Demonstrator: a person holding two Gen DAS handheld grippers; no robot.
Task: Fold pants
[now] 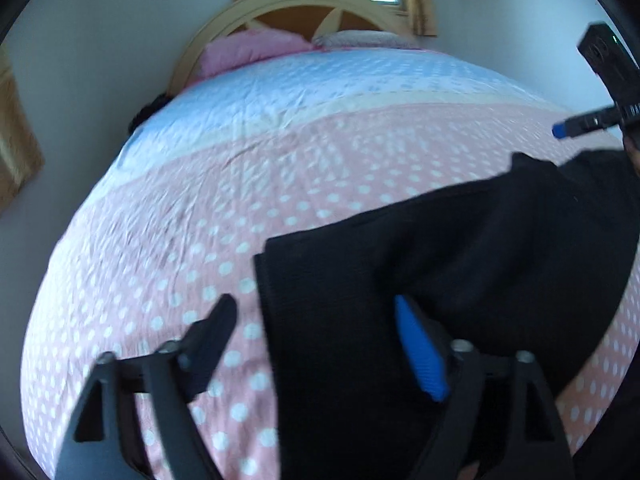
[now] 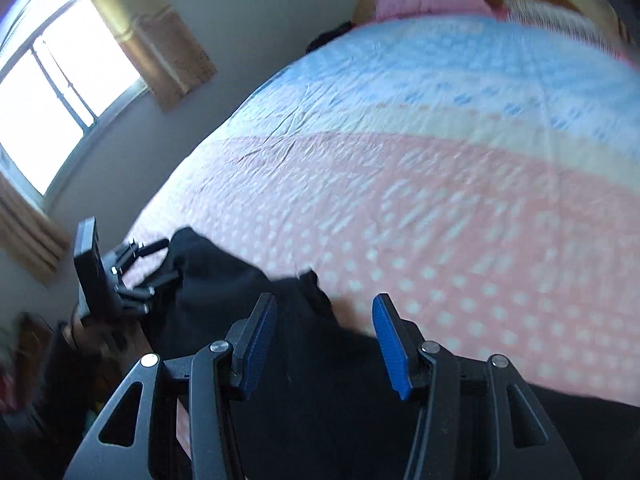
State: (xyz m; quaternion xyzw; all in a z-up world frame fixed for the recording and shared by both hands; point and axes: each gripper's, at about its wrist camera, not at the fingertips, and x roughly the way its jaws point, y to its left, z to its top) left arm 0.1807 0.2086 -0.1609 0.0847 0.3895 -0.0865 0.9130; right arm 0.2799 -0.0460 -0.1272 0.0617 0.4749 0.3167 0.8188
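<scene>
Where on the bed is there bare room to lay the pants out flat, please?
The pink dotted stretch of the bedspread is bare, bordered by the black pants on the near side and the blue band toward the pillows. The near edge is crowded: the pants lie there with the open left gripper and right gripper over them.

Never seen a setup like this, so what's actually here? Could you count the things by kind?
Black pants: 1
Grippers, left gripper and right gripper: 2
Pillows, pink pillow and pale pillow: 2
Bedspread: 1
Total: 6
</scene>
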